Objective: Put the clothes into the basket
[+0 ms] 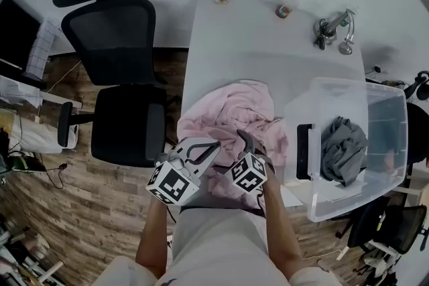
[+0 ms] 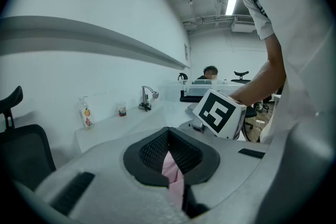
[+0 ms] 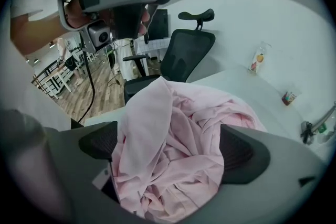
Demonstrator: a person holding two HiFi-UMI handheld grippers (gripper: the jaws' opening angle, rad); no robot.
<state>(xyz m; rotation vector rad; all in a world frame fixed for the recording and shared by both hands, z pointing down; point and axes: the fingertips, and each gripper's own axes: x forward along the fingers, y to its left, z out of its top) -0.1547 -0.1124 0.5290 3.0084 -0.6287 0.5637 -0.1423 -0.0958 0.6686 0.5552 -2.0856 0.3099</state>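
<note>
Left gripper (image 2: 170,157): jaws closed, pinching the crumpled pink cloth garment (image 1: 231,110). Right gripper (image 3: 170,149): jaws wide apart, pink garment bunched loosely between them. Garment heaped on white desk (image 1: 248,37), just beside clear plastic basket (image 1: 385,110).

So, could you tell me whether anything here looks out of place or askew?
The clear basket seems to jut past the right edge of the table, holding a grey garment; the pink garment lies crumpled.
</note>
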